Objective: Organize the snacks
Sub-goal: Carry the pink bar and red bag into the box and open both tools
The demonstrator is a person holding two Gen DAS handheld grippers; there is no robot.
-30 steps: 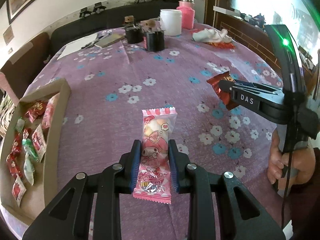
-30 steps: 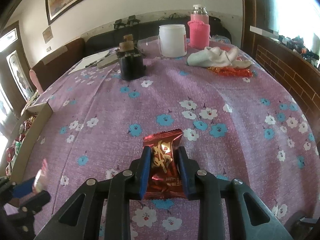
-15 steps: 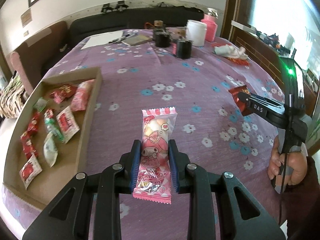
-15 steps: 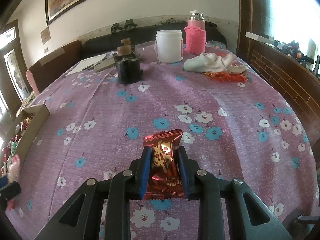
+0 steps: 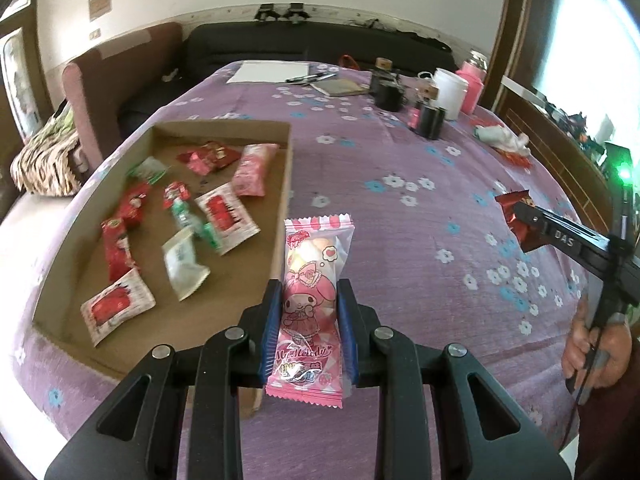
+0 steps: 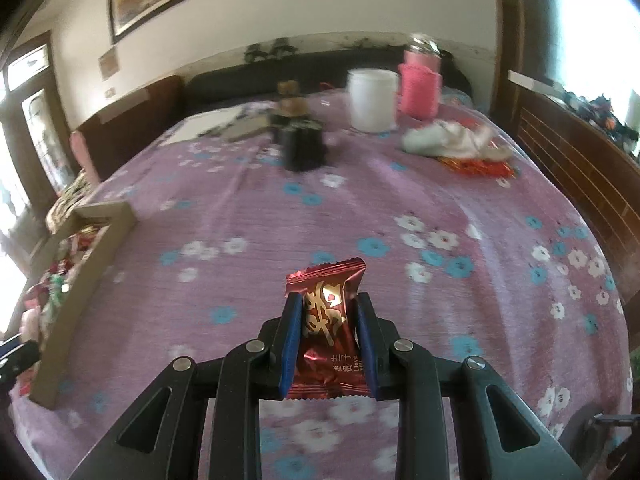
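We note a pink snack packet [image 5: 310,308] printed with a cartoon rabbit figure, sealed, upright, clamped at its lower half between the blue pads of the left claw [image 5: 308,332], just right of the near right corner of the cardboard tray [image 5: 282,200]. We note a dark red foil candy [image 6: 328,320] with gold lettering, sealed, upright, clamped in the right claw [image 6: 329,340] above the table [image 6: 240,208]. The tray lies at the left of the table and holds loose red, pink, white and green packets [image 5: 180,220] lying flat.
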